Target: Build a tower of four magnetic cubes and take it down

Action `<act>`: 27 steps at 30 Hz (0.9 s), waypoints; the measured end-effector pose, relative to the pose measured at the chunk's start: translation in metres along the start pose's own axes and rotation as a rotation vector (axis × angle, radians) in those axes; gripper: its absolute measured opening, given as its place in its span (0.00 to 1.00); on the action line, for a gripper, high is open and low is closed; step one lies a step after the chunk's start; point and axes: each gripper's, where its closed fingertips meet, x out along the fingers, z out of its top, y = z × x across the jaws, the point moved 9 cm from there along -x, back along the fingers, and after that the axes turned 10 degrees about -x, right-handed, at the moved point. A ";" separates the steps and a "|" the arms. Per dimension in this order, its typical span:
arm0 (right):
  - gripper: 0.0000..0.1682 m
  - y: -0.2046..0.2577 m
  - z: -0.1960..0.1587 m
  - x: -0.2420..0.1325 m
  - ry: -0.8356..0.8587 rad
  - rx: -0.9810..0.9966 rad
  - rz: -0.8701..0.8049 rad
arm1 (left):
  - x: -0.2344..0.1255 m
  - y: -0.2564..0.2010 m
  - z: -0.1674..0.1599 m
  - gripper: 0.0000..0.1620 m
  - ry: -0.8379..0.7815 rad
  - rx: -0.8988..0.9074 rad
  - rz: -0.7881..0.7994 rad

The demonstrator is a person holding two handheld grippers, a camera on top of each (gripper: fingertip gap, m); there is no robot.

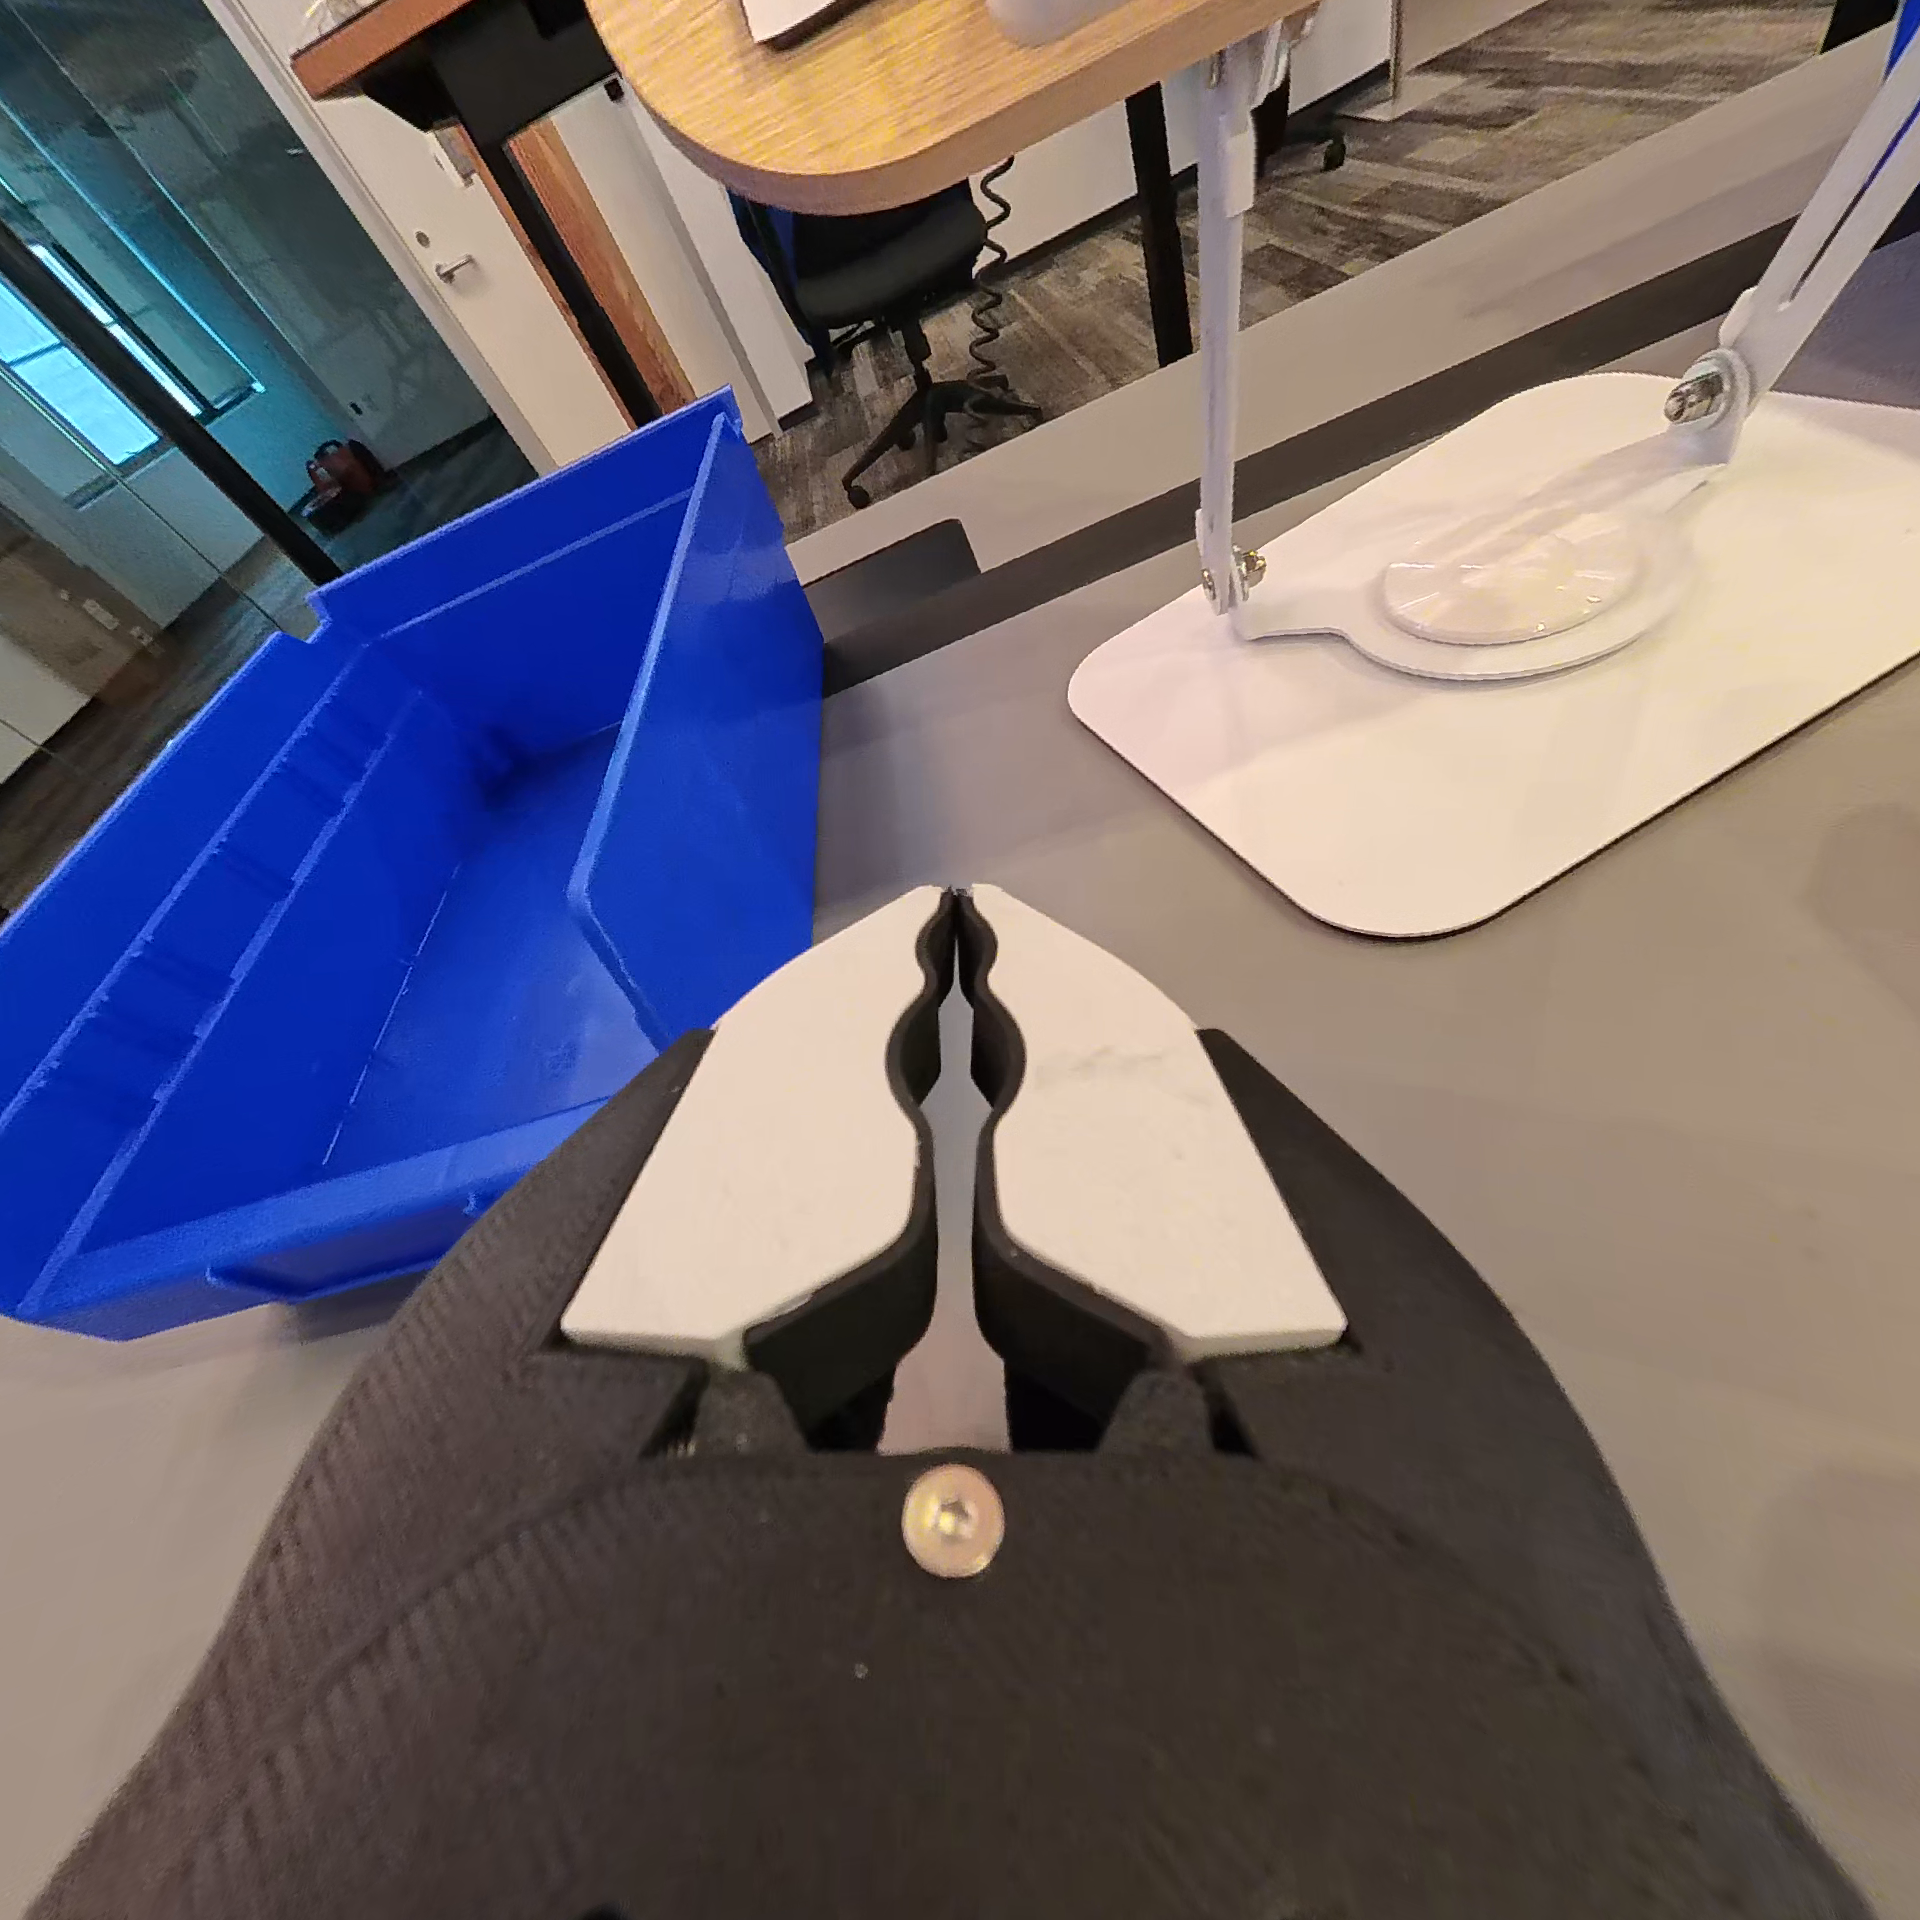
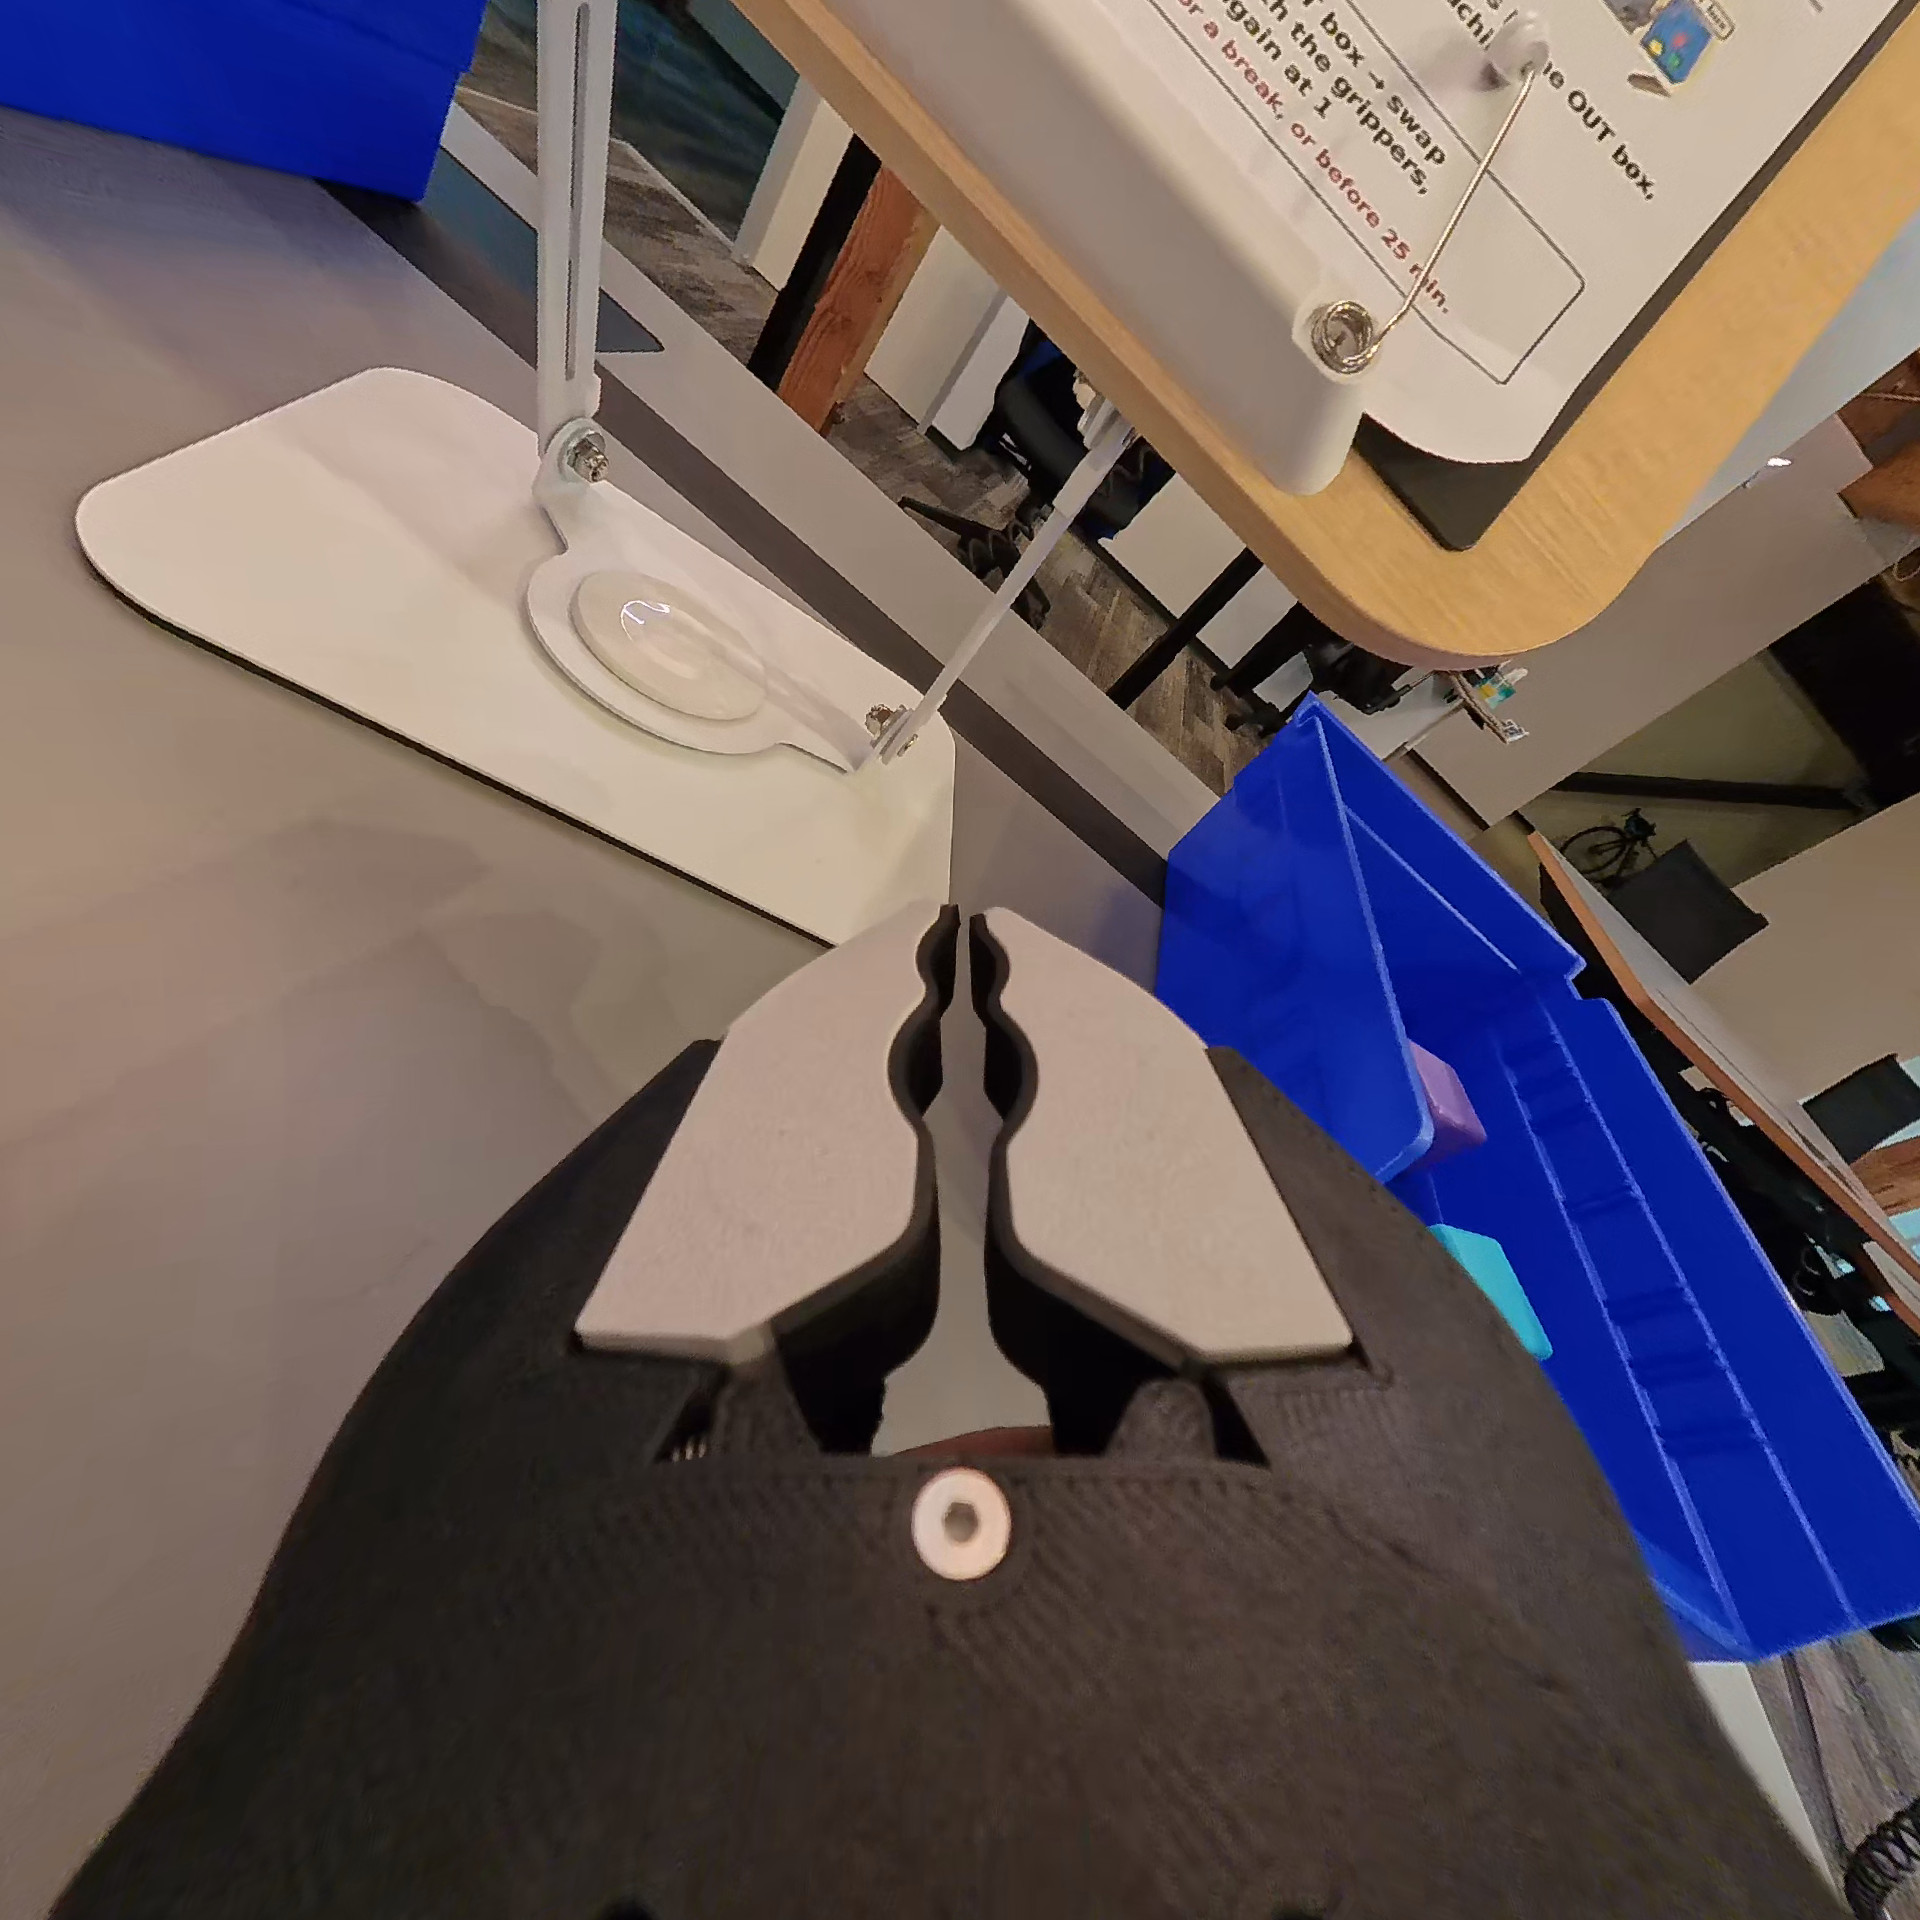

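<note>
— Left wrist view: we saw the left gripper (image 1: 954,896) closed on nothing beside a blue bin (image 1: 436,831).
— And our right gripper (image 2: 958,916) was closed, empty; purple cube (image 2: 1452,1112) and teal cube (image 2: 1496,1299) lay in another blue bin (image 2: 1662,1351).

Office: wooden desk (image 1: 914,94), black swivel chair (image 1: 904,301), patterned carpet (image 1: 1455,187).

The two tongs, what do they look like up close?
Both alike: the left tongs and right tongs have a black ribbed printed body, one silver screw at the centre, and two pale grey fingers lined with wavy black inner pads. No cables or sleeves show.
</note>
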 end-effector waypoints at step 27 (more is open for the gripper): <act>0.30 -0.060 -0.066 -0.023 0.023 0.387 -0.068 | -0.029 0.035 0.000 0.27 -0.162 -0.045 0.056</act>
